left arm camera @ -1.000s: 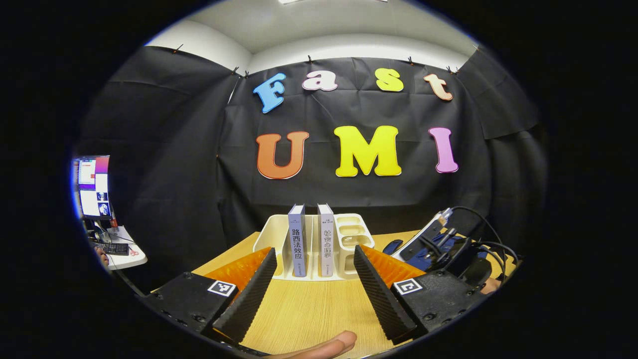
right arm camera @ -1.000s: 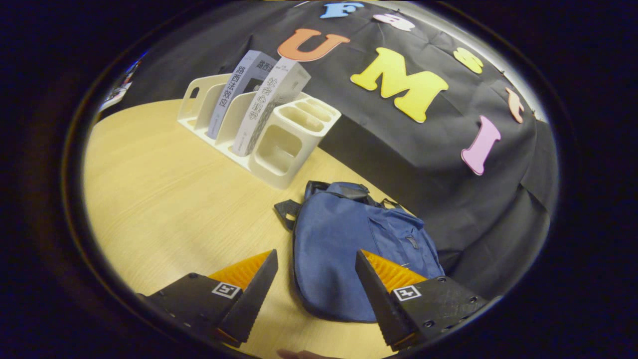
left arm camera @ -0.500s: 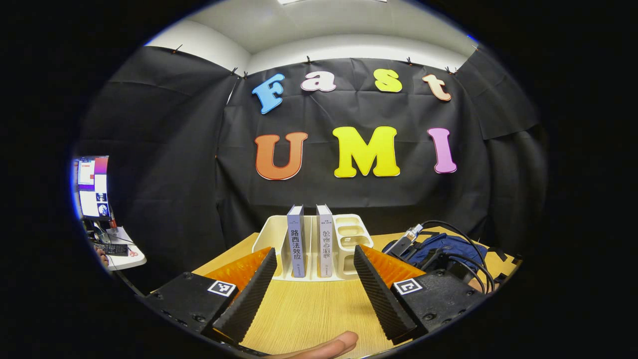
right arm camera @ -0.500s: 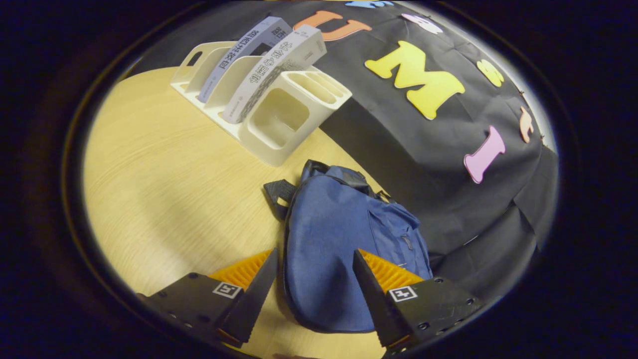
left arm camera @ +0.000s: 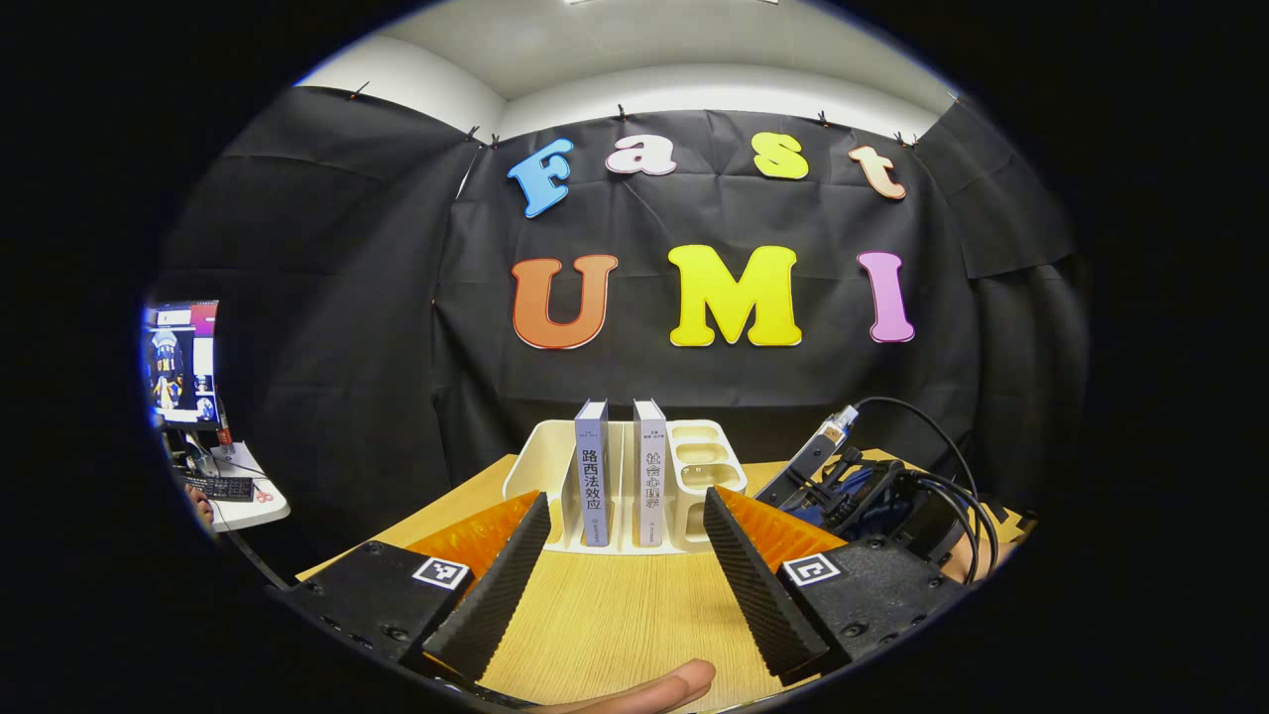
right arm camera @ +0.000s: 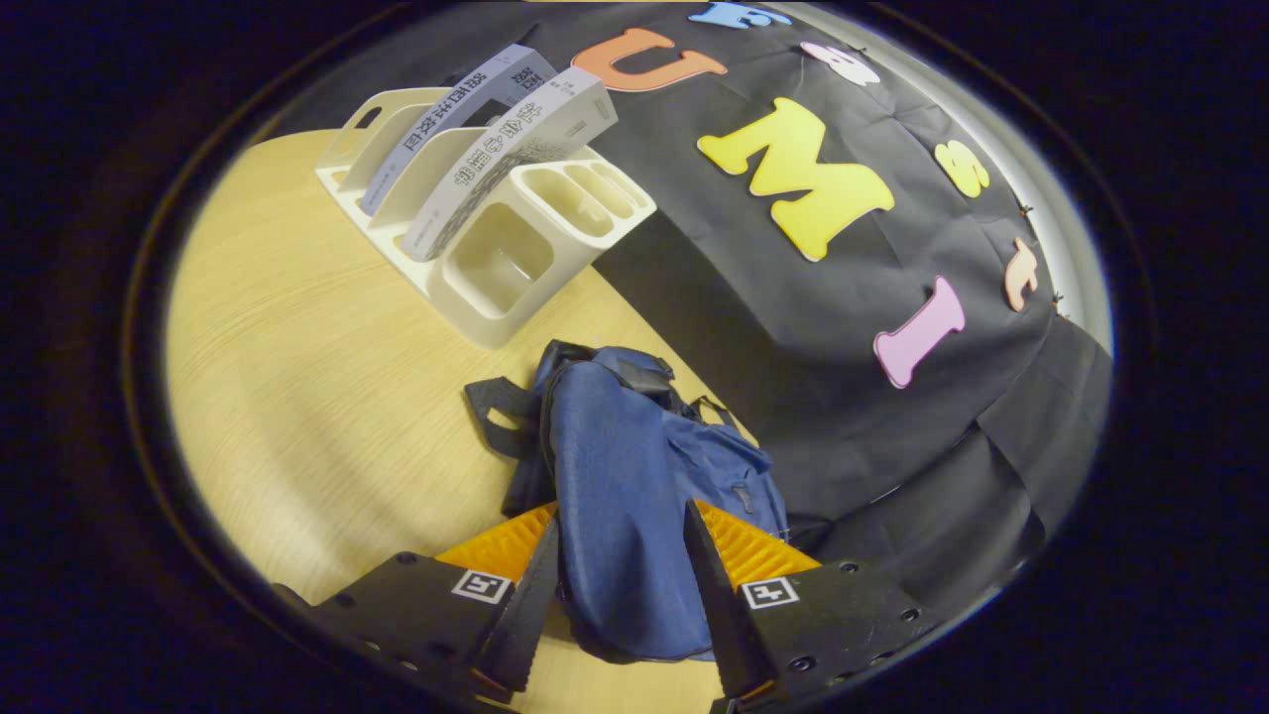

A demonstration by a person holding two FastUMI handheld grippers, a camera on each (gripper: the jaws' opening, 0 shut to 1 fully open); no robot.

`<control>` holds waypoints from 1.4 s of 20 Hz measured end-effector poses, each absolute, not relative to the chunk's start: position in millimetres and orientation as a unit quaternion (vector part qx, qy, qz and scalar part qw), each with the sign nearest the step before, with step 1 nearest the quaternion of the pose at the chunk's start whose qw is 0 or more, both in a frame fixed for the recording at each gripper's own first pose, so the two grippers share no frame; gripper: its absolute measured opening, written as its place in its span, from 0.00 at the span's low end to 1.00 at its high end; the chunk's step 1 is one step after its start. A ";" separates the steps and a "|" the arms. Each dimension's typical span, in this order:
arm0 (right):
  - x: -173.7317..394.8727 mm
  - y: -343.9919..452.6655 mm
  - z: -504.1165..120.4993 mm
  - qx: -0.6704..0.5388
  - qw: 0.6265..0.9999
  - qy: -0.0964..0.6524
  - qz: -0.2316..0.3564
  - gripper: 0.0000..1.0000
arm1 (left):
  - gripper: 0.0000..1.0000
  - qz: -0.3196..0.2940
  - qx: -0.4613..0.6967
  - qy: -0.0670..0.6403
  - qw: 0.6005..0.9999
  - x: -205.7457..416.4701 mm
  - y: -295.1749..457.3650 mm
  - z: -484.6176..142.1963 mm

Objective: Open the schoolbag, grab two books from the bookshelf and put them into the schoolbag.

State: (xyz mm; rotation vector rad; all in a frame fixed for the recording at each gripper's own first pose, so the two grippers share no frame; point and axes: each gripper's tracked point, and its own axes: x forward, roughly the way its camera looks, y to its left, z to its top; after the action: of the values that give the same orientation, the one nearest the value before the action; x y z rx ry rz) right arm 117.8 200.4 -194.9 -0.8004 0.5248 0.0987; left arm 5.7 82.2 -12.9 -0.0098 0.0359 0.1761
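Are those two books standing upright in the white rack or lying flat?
Upright. In the left gripper view both books stand on end, spines forward, in neighbouring slots of the white rack.

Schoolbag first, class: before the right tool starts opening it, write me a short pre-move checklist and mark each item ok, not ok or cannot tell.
1. Right tool straddles the schoolbag, a finger on each side: ok.
2. Fingers pressing on the fabric: cannot tell.
3. Schoolbag opened: not ok, it looks closed.
4. Main zipper pull located: cannot tell.
5. Both books, the left book and the right book, stand upright in the bookshelf: ok.
6. Left tool open, holding nothing, aimed at the books: ok.
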 end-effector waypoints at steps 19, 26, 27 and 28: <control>189.3 148.1 -150.4 -0.291 0.925 0.235 0.066 0.08 | 0.99 0.125 -0.006 0.049 0.991 31.3 117.4 -42.6; 211.8 104.8 -128.4 -0.225 0.949 0.203 0.082 0.04 | 1.00 0.192 0.014 0.037 0.981 31.7 164.6 -39.4; 215.9 97.4 -122.7 -0.221 0.951 0.198 0.083 0.08 | 0.99 0.181 0.007 0.040 0.983 35.8 161.1 -41.6; 218.8 90.8 -114.7 -0.217 0.953 0.192 0.085 0.08 | 0.99 0.170 -0.004 0.049 0.984 41.5 155.4 -48.4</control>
State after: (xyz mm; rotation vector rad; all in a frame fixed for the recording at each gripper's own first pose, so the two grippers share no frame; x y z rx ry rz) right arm 218.8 90.8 -114.7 -0.4403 0.3906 0.1726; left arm 41.5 155.4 -48.4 -0.0071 0.0991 0.3418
